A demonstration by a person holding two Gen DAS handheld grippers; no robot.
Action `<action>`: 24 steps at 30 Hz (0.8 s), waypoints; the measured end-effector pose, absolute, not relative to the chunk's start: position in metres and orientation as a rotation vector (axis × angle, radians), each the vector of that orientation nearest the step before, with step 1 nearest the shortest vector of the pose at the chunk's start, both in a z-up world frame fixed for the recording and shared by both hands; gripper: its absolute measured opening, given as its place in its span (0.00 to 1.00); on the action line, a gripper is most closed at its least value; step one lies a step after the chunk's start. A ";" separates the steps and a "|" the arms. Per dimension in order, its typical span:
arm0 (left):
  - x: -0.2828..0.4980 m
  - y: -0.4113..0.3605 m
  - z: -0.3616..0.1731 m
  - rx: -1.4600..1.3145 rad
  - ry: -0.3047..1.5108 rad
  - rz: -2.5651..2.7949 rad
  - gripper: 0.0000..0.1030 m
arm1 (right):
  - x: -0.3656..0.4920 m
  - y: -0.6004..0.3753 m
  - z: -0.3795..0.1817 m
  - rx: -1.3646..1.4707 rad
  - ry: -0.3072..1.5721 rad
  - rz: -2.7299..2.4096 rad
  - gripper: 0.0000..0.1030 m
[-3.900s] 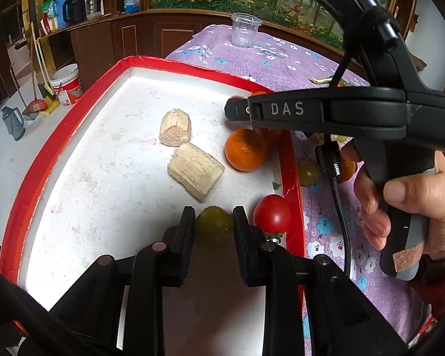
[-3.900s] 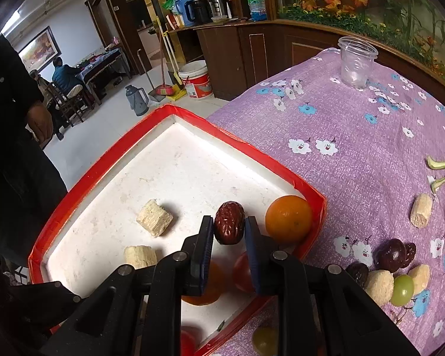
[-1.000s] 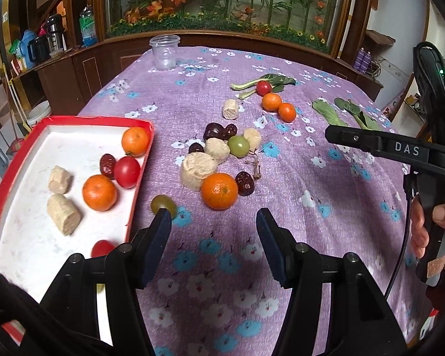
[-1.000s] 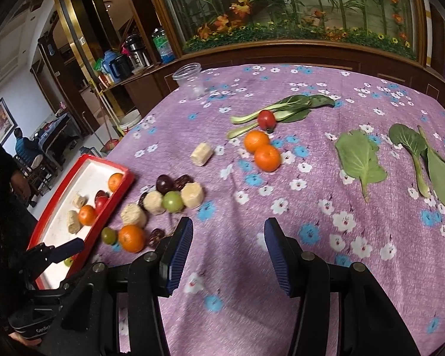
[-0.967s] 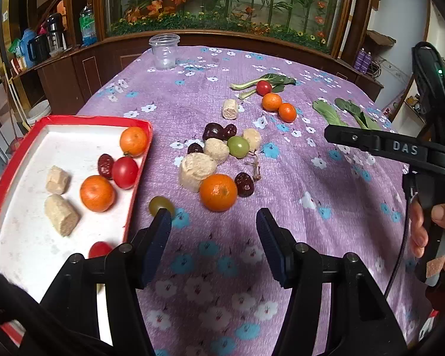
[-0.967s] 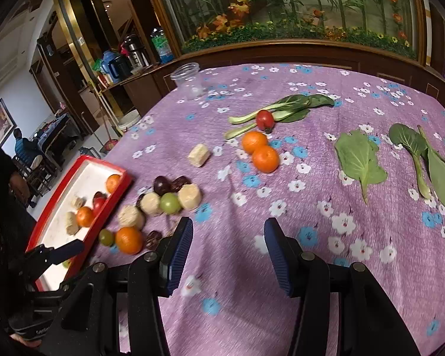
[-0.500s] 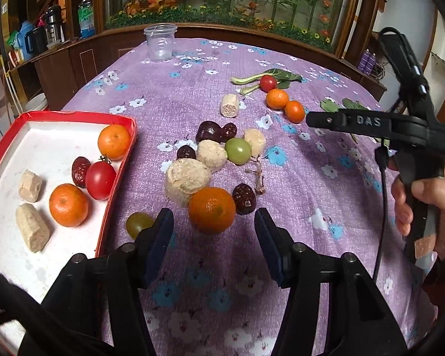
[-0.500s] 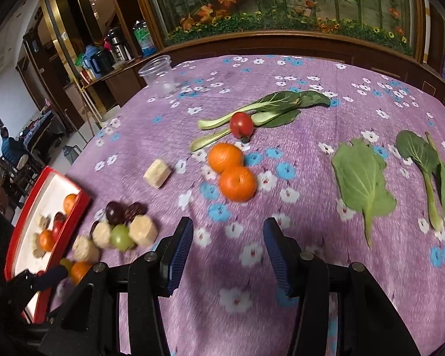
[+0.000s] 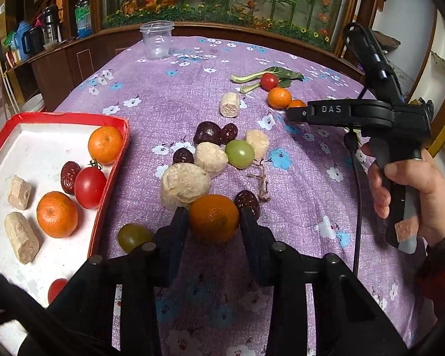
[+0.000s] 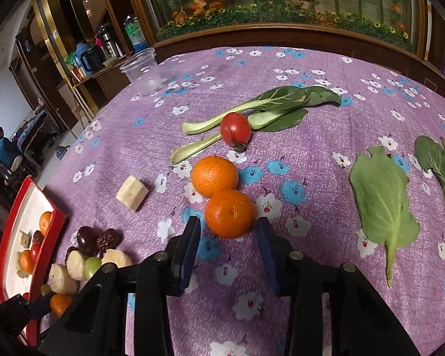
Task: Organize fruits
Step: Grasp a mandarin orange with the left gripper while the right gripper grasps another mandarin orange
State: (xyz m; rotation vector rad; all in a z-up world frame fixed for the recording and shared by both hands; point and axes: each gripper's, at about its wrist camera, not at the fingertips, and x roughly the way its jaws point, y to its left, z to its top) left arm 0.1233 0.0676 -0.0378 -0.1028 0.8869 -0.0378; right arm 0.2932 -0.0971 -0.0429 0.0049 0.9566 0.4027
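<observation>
Left gripper (image 9: 213,218): jaws have just been closing and now press both sides of an orange (image 9: 214,217) lying on the purple cloth, just right of the red tray (image 9: 111,178).
Right gripper (image 10: 228,231): jaws have just been closing; they flank a second orange (image 10: 230,213) well right of the tray, small gaps still showing, nothing gripped.
Neighbours: a pale chunk (image 9: 183,183) and a dark date (image 9: 247,201) touch the left orange.
Advice: lift straight up before swinging toward the tray, so the neighbours stay put; squeeze gently.
</observation>
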 end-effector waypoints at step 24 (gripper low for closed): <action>0.108 0.064 -0.033 -0.123 0.885 -0.065 0.31 | 0.260 -0.104 -0.024 0.012 0.907 0.431 0.33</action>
